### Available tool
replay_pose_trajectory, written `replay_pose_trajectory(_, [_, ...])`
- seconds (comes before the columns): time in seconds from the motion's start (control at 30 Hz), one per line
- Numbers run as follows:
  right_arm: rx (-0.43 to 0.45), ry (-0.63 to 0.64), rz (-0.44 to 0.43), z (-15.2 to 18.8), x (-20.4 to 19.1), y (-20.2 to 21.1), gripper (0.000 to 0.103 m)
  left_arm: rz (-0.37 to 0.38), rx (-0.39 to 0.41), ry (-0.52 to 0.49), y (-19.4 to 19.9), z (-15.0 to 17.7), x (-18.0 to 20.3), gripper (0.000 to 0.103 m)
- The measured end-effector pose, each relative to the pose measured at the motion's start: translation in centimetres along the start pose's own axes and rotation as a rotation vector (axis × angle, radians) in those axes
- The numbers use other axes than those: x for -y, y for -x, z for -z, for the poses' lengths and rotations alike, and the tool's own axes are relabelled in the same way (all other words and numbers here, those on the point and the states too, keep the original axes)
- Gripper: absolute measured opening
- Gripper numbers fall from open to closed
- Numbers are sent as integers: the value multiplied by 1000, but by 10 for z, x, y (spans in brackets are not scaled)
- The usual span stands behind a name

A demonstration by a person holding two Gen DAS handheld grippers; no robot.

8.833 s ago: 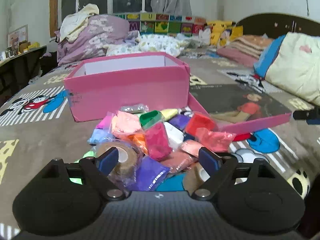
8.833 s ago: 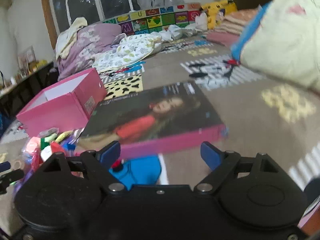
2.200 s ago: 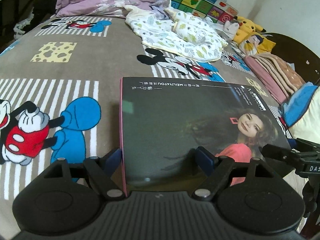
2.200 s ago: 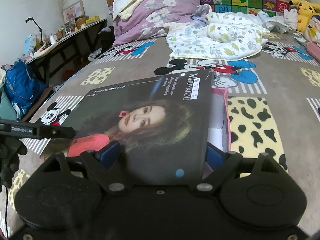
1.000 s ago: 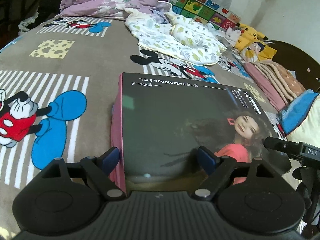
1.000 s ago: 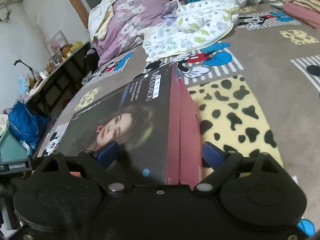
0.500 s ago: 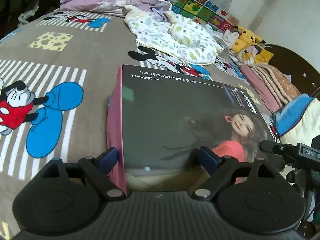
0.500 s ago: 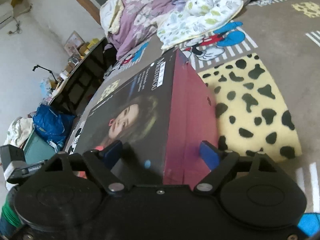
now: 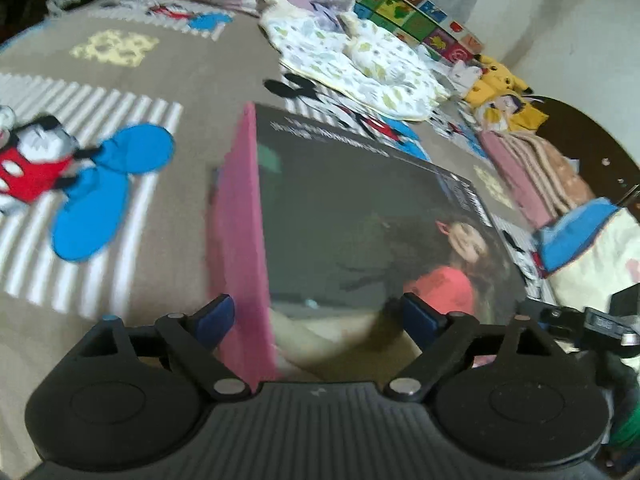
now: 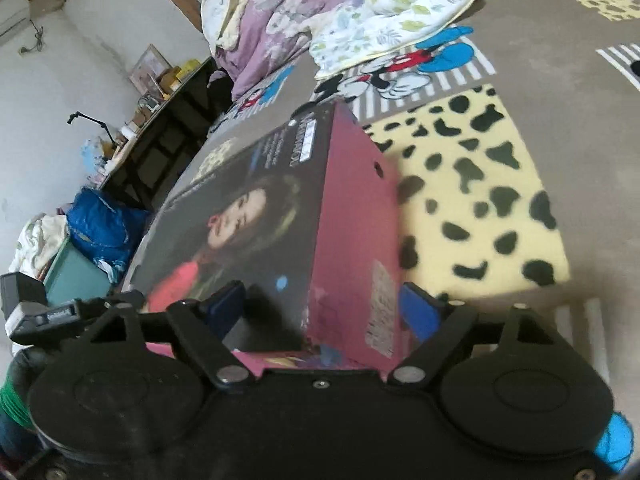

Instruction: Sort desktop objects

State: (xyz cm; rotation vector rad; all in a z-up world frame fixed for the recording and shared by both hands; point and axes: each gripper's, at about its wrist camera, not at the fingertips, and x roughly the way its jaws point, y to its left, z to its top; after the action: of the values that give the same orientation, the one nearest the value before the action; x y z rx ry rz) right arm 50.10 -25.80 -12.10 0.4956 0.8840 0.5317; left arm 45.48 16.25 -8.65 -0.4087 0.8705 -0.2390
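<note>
A pink box (image 9: 236, 240) with a dark lid (image 9: 352, 216) showing a woman's photo stands on the cartoon bedspread (image 9: 120, 128). My left gripper (image 9: 316, 316) straddles its near corner. One finger (image 9: 212, 320) is beside the pink side and the other is over the lid top. Its jaws are opening, and the pads do not visibly press. My right gripper (image 10: 320, 304) straddles the opposite corner of the box (image 10: 356, 240), jaws wide, with one finger (image 10: 416, 308) by the pink side and one over the lid (image 10: 248, 216). Each view shows the other gripper at its edge.
A leaf-print quilt (image 9: 360, 64) and a purple duvet (image 10: 288, 12) lie at the far end of the bed. Yellow plush toys (image 9: 500, 92) and folded blankets (image 9: 532, 168) are at the right. A dark desk (image 10: 160, 128) and a blue bag (image 10: 104, 228) stand beside the bed.
The lid has come down over the pink box, and more of the pink sides shows. Both grippers have sunk and tilted with it. The left jaws have spread slightly.
</note>
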Motion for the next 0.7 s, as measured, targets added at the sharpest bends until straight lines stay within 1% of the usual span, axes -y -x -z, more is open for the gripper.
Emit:
replay_pose_trajectory(0.07, [9, -25, -10, 4, 4, -1, 85, -18, 14, -11, 0, 3, 4, 90])
replay_pose_trajectory(0.27, [46, -33, -1, 13, 6, -1, 85, -36, 33, -13, 5, 11, 7, 91])
replay_pose_trajectory(0.37, [65, 44, 72, 17, -13, 9, 86, -87, 48, -75, 16, 18, 19, 91])
replay_pose_trajectory(0.4, [69, 75, 101, 19, -21, 13, 87, -108, 57, -98, 21, 21, 23, 91])
replay_pose_trajectory(0.5, [83, 158, 192, 28, -40, 26, 89, -168, 100, -149, 38, 35, 34, 91])
replay_pose_trajectory(0.6, [108, 214, 277, 41, -58, 41, 91, -203, 149, -187, 60, 51, 46, 91])
replay_pose_trajectory(0.7, [141, 261, 335, 59, -74, 61, 92, -229, 184, -212, 80, 71, 58, 91])
